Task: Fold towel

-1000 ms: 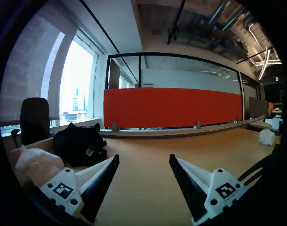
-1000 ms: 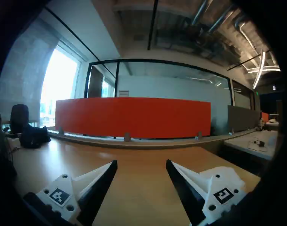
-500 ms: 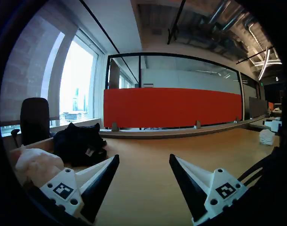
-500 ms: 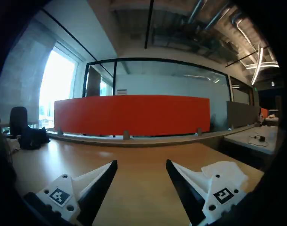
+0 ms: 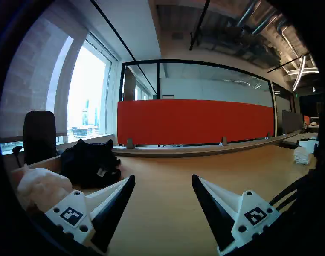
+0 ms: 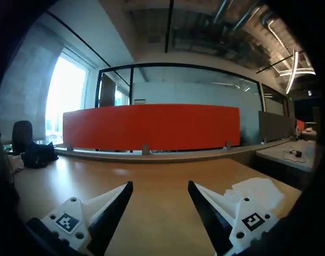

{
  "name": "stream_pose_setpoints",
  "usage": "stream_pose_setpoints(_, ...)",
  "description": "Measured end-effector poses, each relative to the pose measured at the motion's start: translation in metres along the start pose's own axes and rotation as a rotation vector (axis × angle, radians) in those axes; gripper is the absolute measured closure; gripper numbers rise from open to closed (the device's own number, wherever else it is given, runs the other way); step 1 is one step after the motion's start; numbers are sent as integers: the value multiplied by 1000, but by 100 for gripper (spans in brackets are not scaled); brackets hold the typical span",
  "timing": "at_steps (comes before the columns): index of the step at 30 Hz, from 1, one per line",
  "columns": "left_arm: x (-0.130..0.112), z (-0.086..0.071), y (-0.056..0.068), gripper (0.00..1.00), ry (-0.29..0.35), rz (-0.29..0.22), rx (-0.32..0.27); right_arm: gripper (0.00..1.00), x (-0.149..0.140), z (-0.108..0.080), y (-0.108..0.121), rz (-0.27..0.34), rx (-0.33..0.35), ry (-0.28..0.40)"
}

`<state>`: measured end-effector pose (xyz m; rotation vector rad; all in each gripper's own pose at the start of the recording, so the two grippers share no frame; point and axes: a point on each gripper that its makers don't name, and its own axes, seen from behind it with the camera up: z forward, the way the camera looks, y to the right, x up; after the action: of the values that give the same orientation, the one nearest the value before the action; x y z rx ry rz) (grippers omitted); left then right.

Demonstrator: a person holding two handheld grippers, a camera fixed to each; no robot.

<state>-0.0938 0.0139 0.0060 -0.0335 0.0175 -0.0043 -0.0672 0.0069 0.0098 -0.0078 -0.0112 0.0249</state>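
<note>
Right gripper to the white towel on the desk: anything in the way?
Nothing visible. The white towel lies on the wooden desk, off to the right of the right gripper and partly hidden by the gripper's finger on that side of the view. The jaws are open and empty, and only bare desk lies between.

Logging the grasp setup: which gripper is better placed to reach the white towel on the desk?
Right, probably. The white towel lies on the desk just beside the right gripper, jaws open; in the left gripper view it sits far across the desk from the open left gripper.
</note>
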Motion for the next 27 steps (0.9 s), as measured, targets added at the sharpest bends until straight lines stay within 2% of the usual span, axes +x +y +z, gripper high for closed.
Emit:
stream_pose_setpoints(6,0,0,0,2,0,0,0,0,-4,-2,0,9,-4,0)
stream_pose_setpoints(27,1,0,0,2,0,0,0,0,-3,-10,-10,-17,17,19)
